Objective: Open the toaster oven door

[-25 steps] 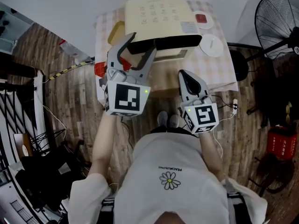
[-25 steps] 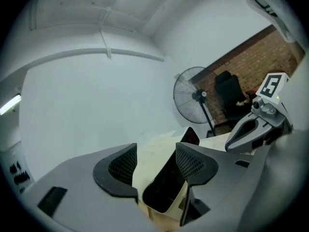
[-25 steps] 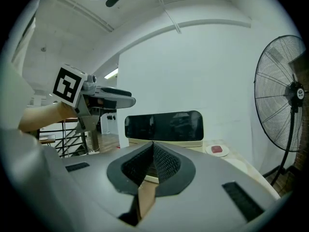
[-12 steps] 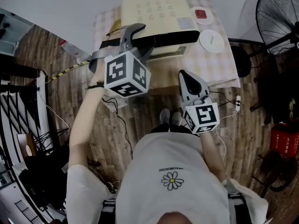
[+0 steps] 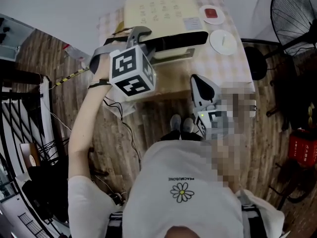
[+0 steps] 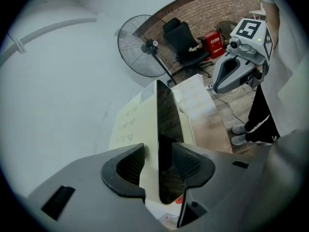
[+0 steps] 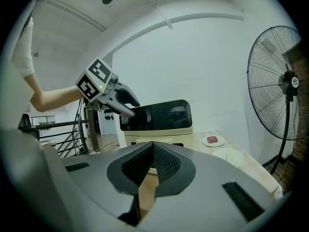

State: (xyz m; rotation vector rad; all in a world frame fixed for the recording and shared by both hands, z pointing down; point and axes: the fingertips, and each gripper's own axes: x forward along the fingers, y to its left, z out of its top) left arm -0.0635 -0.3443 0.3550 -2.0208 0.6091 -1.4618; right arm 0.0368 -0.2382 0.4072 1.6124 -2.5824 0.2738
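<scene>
A cream toaster oven [image 5: 158, 9] with a black glass door [image 5: 181, 38] stands on a checked table [image 5: 233, 68]. My left gripper [image 5: 140, 37] is at the door's left end. In the left gripper view its jaws [image 6: 158, 164] straddle the edge of the door [image 6: 166, 129] and are closing, and a sliver of cream body still shows beside the left pad [image 6: 128, 166]. My right gripper [image 5: 198, 81] hangs low in front of the table, shut with nothing in it [image 7: 153, 158]. From there I see the left gripper [image 7: 126, 105] at the door [image 7: 157, 114].
A small plate with a red piece [image 5: 213, 15] and a white plate [image 5: 222, 41] lie right of the oven. A standing fan [image 5: 294, 14] is at the far right, with a red box [image 5: 302, 150] on the floor. Cables run under the table's left side.
My left gripper has swung up and to the left, from in front of the oven to the door's left end, and its jaws now sit around the door's edge. The right gripper has stayed put.
</scene>
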